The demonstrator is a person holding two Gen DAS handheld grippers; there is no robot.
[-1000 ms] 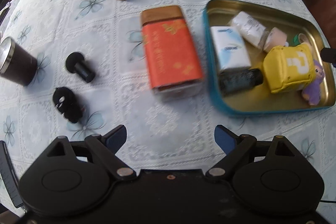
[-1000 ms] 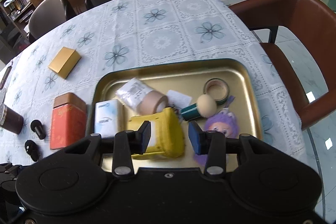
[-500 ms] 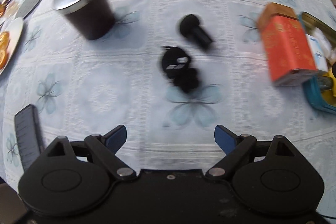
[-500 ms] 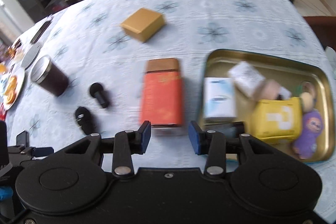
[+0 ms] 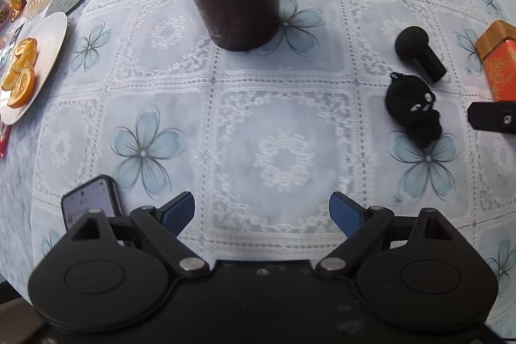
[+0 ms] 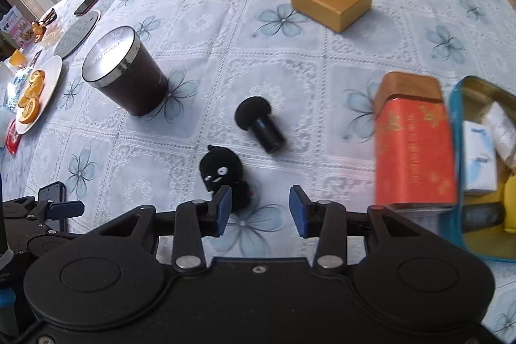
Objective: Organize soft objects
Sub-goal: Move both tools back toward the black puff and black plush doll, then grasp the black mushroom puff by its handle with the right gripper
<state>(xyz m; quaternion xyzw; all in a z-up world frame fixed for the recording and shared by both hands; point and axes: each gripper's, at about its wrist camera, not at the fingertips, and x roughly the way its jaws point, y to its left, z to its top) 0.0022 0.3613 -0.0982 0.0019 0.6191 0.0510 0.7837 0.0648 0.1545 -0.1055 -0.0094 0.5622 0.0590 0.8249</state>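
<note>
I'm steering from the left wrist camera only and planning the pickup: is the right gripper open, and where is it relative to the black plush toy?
Observer: The right gripper is open. The black plush toy lies just ahead, partly hidden behind one finger.
Operator: Where's the tray?
Observer: The tray sits right of the red tin.
Operator: Anything in it?
Observer: A tissue pack and something yellow.

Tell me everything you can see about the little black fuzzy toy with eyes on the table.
The small black fuzzy plush toy looks like soft yarn or pile, with a round head, white stitched eyes and a lumpier body below. It lies on its side on the floral lace tablecloth, just ahead of the right gripper, whose open jaws are not touching it.
</note>
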